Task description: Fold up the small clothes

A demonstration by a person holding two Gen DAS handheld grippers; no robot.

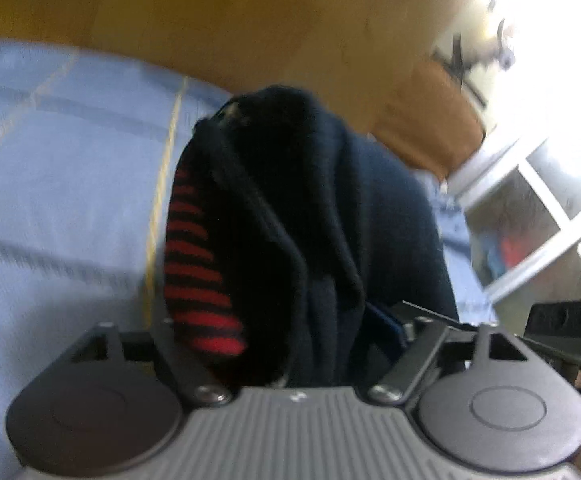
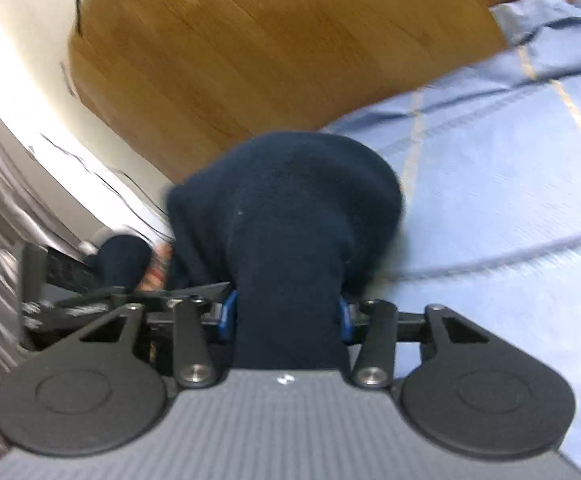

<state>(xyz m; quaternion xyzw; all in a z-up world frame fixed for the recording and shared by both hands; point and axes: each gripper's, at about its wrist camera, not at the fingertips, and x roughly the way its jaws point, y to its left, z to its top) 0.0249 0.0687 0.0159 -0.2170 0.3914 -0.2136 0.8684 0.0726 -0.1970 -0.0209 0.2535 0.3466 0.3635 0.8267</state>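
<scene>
A dark navy knitted garment (image 1: 290, 208) with a red-striped part (image 1: 198, 264) fills the middle of the left wrist view. It is bunched between the jaws of my left gripper (image 1: 286, 320) and hides the fingertips; one blue pad (image 1: 386, 328) shows against its right side. In the right wrist view the same navy cloth (image 2: 290, 208) stands up between the two blue pads (image 2: 228, 316) of my right gripper (image 2: 286, 316), which squeeze it from both sides. The left gripper (image 2: 102, 280) shows at the left there, close by, with navy and striped cloth in it.
A light blue bedsheet (image 1: 58, 184) with yellow and dark lines lies under the cloth. Wooden floor (image 2: 226, 48) runs beyond the bed's edge. A white shelf frame (image 1: 538, 200) stands at the right, and pale furniture (image 2: 22, 128) at the left.
</scene>
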